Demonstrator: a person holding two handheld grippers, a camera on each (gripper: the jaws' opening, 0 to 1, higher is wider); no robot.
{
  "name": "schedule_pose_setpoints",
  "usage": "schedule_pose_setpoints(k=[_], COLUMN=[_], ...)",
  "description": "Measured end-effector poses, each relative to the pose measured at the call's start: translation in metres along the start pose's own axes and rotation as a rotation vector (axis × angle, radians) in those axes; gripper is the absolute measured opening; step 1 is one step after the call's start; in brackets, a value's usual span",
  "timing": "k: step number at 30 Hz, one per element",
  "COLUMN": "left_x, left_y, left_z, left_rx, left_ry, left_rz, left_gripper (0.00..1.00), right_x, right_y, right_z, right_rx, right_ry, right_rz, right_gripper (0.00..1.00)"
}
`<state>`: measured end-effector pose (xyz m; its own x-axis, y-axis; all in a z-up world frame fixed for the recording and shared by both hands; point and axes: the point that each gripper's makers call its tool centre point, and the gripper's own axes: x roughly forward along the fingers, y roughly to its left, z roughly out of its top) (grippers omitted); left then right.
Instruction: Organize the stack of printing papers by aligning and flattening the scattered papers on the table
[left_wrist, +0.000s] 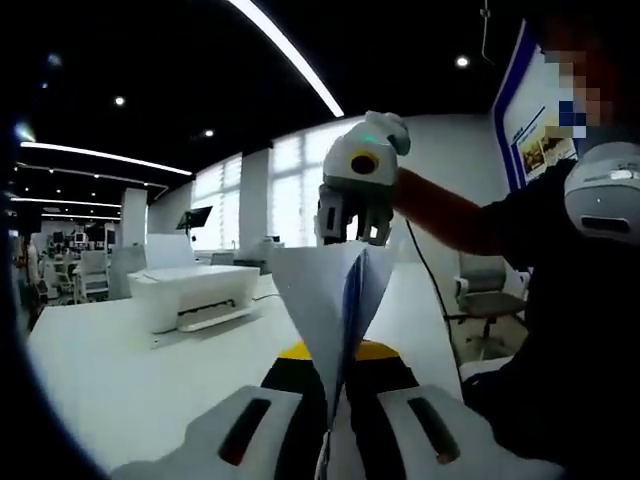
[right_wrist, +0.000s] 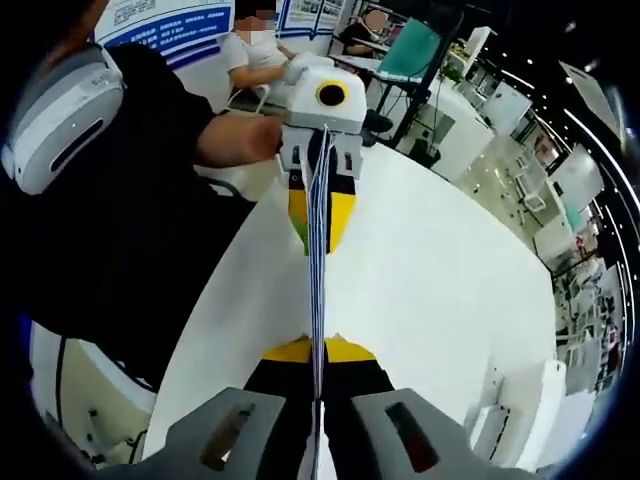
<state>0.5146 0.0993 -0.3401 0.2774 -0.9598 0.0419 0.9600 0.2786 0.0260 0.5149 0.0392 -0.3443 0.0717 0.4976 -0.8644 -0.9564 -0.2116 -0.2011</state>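
A stack of white printing papers (left_wrist: 335, 300) is held up on edge above the white table (left_wrist: 100, 370), pinched at both ends. My left gripper (left_wrist: 335, 405) is shut on its near edge, and the sheets fan slightly apart towards the far end. There my right gripper (left_wrist: 356, 232) clamps the opposite edge. In the right gripper view the stack (right_wrist: 318, 250) appears edge-on as a thin line, running from my right gripper (right_wrist: 320, 405) to my left gripper (right_wrist: 320, 165), over the table (right_wrist: 430, 290).
A white printer (left_wrist: 195, 295) stands on the table to the left of the papers. An office chair (left_wrist: 490, 300) stands beyond the table's right side. The person in dark clothes (right_wrist: 130, 220) stands close along the table edge. More desks and seated people lie behind.
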Motion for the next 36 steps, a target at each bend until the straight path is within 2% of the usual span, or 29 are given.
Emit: schedule_pose_setpoints(k=[10, 16, 22, 29, 36], left_x=[-0.009, -0.012, -0.015, -0.013, -0.006], left_y=[0.009, 0.009, 0.008, 0.011, 0.008], left_z=[0.014, 0.018, 0.026, 0.032, 0.043], left_rx=[-0.005, -0.022, -0.045, -0.065, -0.068], left_ry=[-0.053, -0.081, -0.137, -0.168, -0.215], left_rz=[0.035, 0.031, 0.019, 0.021, 0.004], left_gripper=[0.23, 0.23, 0.23, 0.25, 0.27], right_x=[-0.035, -0.049, -0.071, -0.098, -0.109], right_y=[-0.003, -0.001, -0.002, -0.001, 0.003], right_z=[0.011, 0.014, 0.019, 0.031, 0.042], right_rx=[0.045, 0.077, 0.107, 0.118, 0.159], right_ry=[-0.16, -0.262, -0.379, -0.506, -0.653], right_rz=[-0.074, -0.094, -0.132, -0.183, -0.185], right_gripper=[0.0, 0.0, 0.0, 0.0, 0.0])
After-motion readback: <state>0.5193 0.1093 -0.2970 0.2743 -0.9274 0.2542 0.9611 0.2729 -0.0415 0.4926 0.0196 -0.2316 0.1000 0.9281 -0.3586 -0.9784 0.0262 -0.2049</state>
